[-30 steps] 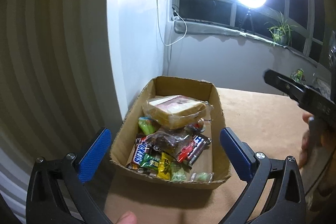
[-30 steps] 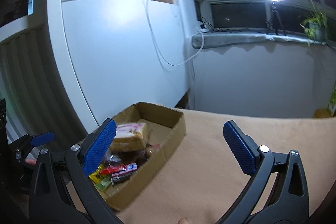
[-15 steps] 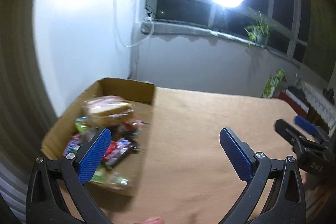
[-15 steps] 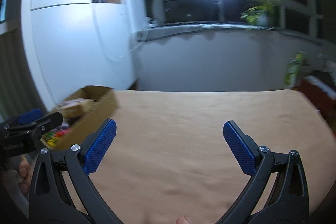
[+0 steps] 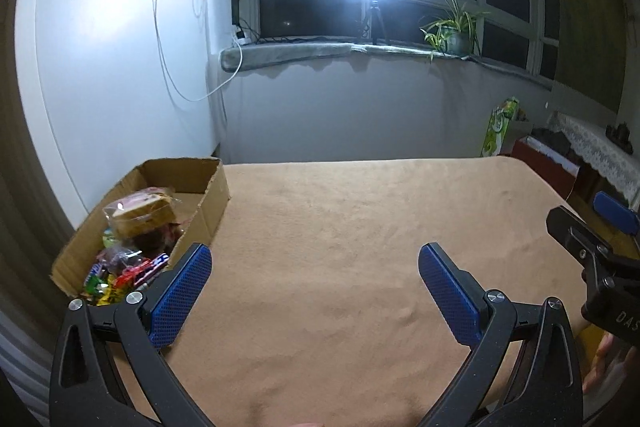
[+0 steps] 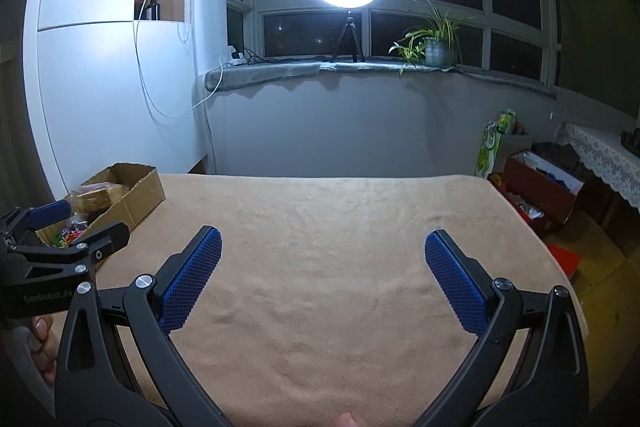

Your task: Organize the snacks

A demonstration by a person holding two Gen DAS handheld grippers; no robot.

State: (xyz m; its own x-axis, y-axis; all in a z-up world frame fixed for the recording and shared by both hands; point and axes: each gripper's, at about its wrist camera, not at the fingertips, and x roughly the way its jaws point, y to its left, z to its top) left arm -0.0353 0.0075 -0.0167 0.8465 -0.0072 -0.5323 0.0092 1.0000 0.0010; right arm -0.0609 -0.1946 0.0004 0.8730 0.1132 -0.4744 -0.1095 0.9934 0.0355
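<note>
Hand-held gripper [image 5: 314,267] open; snack box [image 5: 212,195] left.

A home room: potted plant [image 6: 434,45] on the windowsill, lace-covered side table [image 6: 600,151].

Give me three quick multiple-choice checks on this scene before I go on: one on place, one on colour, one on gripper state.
1. Where is the cardboard box?
A. table's far left corner
B. table's centre
C. on the windowsill

2. What colour are the finger pads?
A. red
B. blue
C. white

3. How does the left gripper stand?
A. shut on a snack
B. shut, empty
C. open, empty

Key: 1 A, the box sits at the left edge by the white wall; 2 B, both views show blue textured pads; 3 C, its jaws are spread over bare tablecloth.
</note>
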